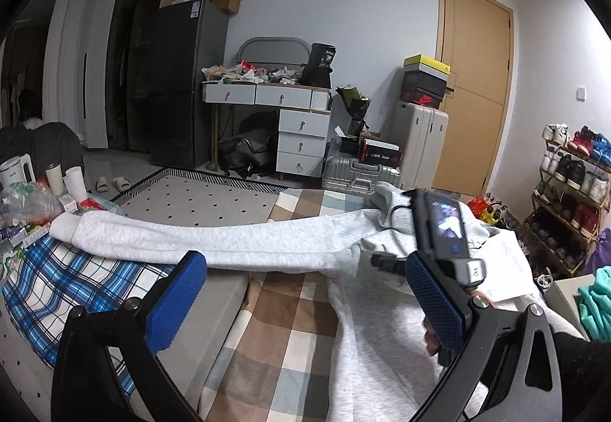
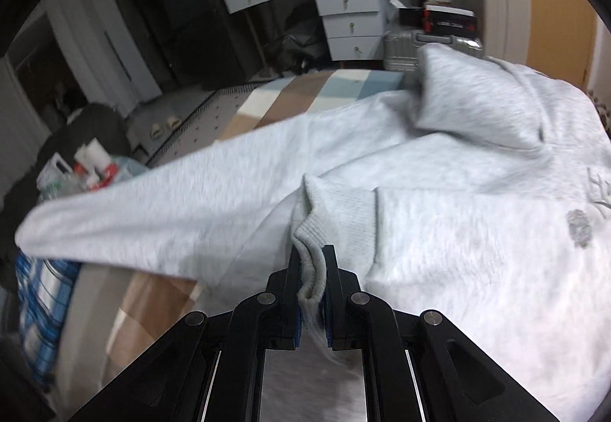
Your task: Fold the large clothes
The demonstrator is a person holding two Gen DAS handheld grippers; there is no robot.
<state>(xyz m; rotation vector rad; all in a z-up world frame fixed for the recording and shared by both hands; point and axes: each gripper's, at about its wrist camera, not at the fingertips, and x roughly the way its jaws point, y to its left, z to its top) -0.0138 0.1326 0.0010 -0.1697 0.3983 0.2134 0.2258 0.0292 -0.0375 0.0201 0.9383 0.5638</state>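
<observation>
Grey sweatshirt [image 2: 458,193] is lying spread across the checked bed [image 1: 290,326], one sleeve [image 1: 198,235] stretching left. Right tool [image 2: 312,269] is clenching the ribbed cuff [image 2: 336,215]; left tool [image 1: 301,288] is hanging released, empty. Risk: the thin pinch slipping, so the cuff drops and the fold bunches.

Two handheld grippers, black frames and blue pads

Left gripper [image 1: 301,292]: black arms, silver screw heads, textured blue pads [image 1: 179,303]. Right gripper [image 2: 312,280]: same black linkage with round silver screws, thin blue pads, shiny metal plate underneath. Dark sleeve [image 1: 584,376] at lower right.
</observation>
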